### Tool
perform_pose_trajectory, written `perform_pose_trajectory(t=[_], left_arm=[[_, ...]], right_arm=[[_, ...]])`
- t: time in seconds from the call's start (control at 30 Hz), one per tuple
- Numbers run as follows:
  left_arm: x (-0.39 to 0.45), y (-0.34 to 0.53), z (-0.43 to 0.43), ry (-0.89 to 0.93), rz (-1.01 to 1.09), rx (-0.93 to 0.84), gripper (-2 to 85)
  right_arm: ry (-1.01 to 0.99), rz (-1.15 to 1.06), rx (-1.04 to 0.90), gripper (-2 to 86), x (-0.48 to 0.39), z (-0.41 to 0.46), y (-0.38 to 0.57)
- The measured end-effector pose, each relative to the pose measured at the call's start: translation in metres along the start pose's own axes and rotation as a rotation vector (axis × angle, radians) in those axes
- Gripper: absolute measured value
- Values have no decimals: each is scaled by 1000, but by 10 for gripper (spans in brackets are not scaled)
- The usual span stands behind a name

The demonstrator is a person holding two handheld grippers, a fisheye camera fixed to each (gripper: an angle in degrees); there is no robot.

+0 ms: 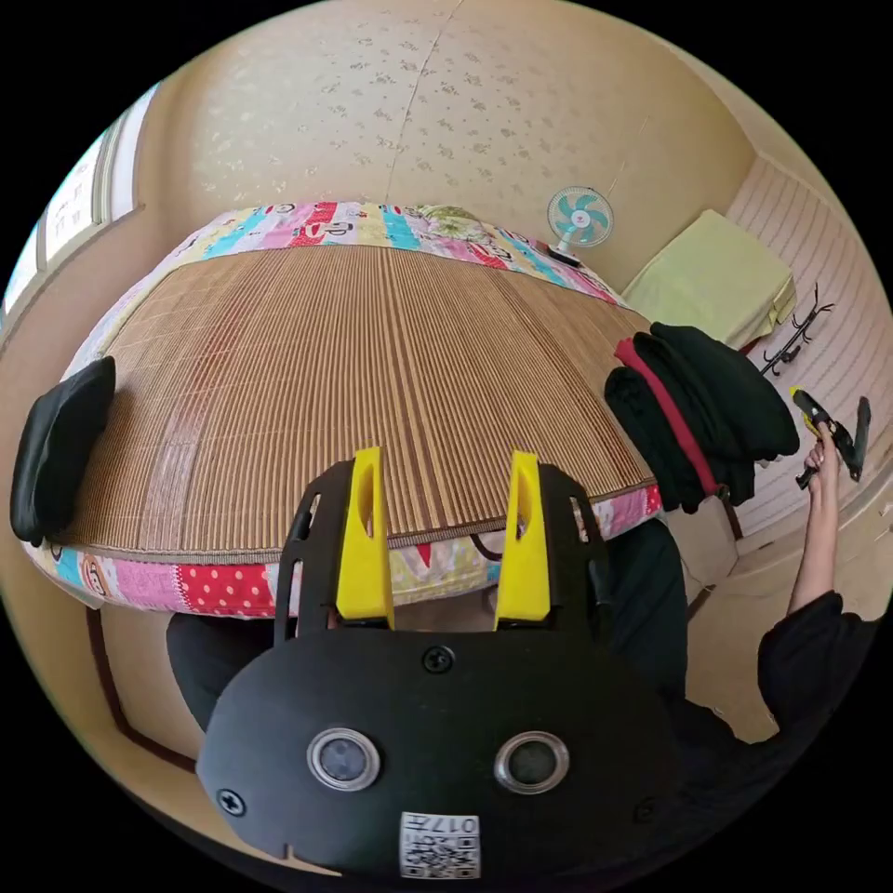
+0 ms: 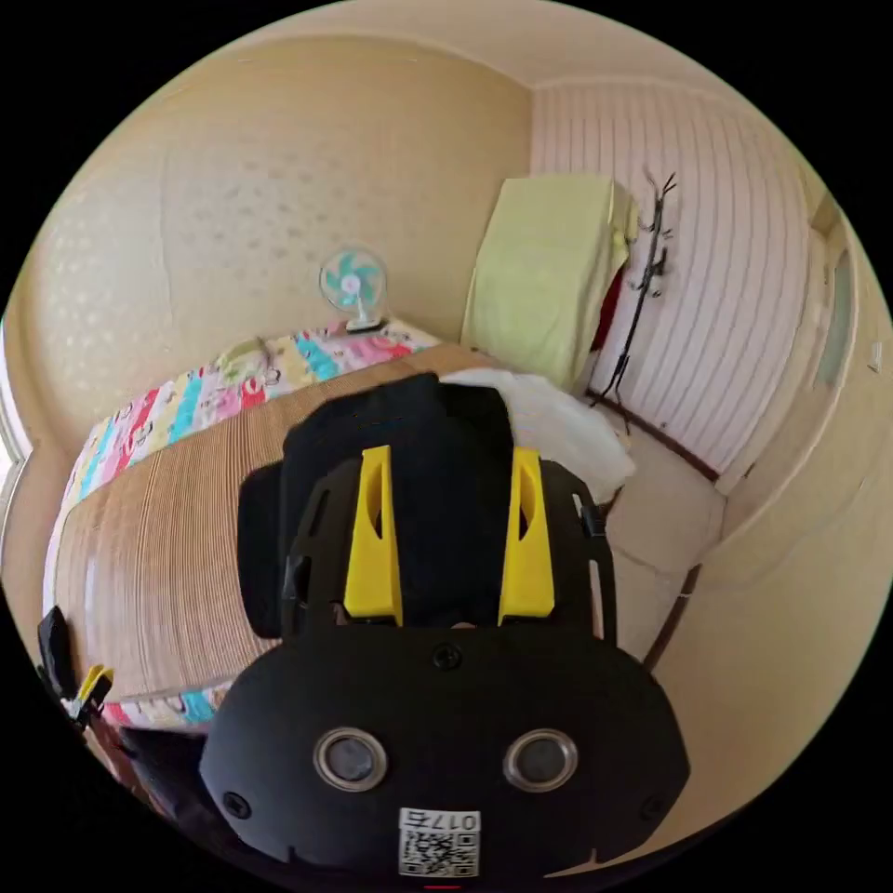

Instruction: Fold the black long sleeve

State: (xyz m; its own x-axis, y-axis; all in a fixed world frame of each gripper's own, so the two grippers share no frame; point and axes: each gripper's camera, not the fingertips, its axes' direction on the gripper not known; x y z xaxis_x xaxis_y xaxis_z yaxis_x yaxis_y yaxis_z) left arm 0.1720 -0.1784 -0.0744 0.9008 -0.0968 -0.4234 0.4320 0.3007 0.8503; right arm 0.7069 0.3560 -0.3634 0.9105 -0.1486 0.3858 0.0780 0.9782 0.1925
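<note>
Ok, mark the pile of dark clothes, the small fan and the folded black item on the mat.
pile of dark clothes (image 1: 707,409), left gripper view, on its black top layer.
small fan (image 1: 579,216), left gripper view, on the blade hub.
folded black item (image 1: 58,446), left gripper view, on its middle.

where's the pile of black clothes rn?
The black clothes pile sits on the bamboo mat's right corner in the left gripper view, just ahead of the right gripper.

The left gripper (image 1: 445,474) hangs with both yellow jaws spread apart, gripping nothing. The right gripper (image 2: 452,474) is likewise parted — in the left gripper view it is held out to the side in a hand (image 1: 822,456), sleeved forearm stretched out.
</note>
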Motion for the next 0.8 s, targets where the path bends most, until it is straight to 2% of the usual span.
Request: perform_pose_trajectory(t=[0.07, 0.13, 0.2, 0.27, 0.3, 0.4, 0.5, 0.67, 0.73, 0.8], left_arm=[[4, 0, 6, 39, 18, -34, 162], [5, 0, 0, 93, 41, -20, 127], [2, 0, -14, 116, 64, 33, 75], [-7, -2, -32, 151, 62, 92, 6], [-16, -4, -44, 177, 50, 131, 0], [-43, -7, -79, 225, 14, 248, -7], [-76, -3, -110, 198, -26, 346, -8], [-131, 10, -125, 97, -125, 284, 3], [-159, 16, -124, 155, -181, 238, 54], [-176, 14, -118, 205, -215, 201, 86]], right_arm=[[-87, -13, -186, 97, 6, 48, -6], [-82, -43, -53, 56, -14, 26, -2], [-277, -210, 169, 44, -72, -33, 2], [-476, -320, 181, 41, -122, -56, -3], [-576, -368, 160, 40, -158, -61, -6], [-715, -486, 150, 40, -249, -67, 14], [-899, -542, 114, 44, -312, -70, 61], [-1015, -528, -20, 46, -350, -22, 155], [-937, -470, -27, 66, -345, 2, 155], [-766, -441, -71, 105, -345, 40, 125]])
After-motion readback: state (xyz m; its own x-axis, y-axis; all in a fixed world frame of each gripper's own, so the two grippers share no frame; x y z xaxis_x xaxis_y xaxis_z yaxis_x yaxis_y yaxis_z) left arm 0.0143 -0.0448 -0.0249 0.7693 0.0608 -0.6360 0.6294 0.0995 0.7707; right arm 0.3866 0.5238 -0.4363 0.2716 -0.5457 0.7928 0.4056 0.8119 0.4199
